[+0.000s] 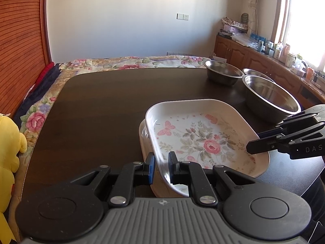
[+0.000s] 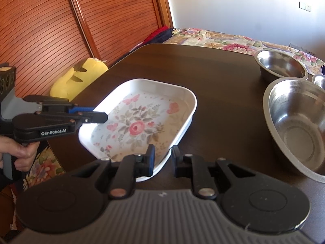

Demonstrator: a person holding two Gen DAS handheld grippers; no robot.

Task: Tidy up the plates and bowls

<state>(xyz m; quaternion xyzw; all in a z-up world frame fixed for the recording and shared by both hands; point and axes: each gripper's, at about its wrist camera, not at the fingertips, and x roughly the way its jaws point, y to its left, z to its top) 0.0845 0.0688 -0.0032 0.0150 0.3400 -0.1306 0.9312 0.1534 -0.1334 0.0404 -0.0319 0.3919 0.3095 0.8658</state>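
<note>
A white rectangular plate with a rose print (image 1: 203,140) (image 2: 138,126) hangs tilted just above the dark table (image 1: 101,111). My left gripper (image 1: 161,162) (image 2: 101,114) is shut on its near-left rim. On the opposite rim my right gripper (image 2: 163,156) (image 1: 254,144) is shut as well. Under the plate, the rim of a second white plate (image 1: 142,136) shows in the left wrist view. Three steel bowls stand behind: a large one (image 1: 270,97) (image 2: 298,126), a medium one (image 1: 223,73) (image 2: 282,67) and a small one (image 1: 254,72) (image 2: 319,81).
A yellow plush toy (image 1: 8,142) (image 2: 81,77) lies off the table's left edge on a flower-patterned bed cover (image 1: 132,61). Slatted wooden doors (image 2: 61,30) rise on the left. A cluttered wooden cabinet (image 1: 264,59) runs under the window. A hand (image 2: 22,152) grips the left handle.
</note>
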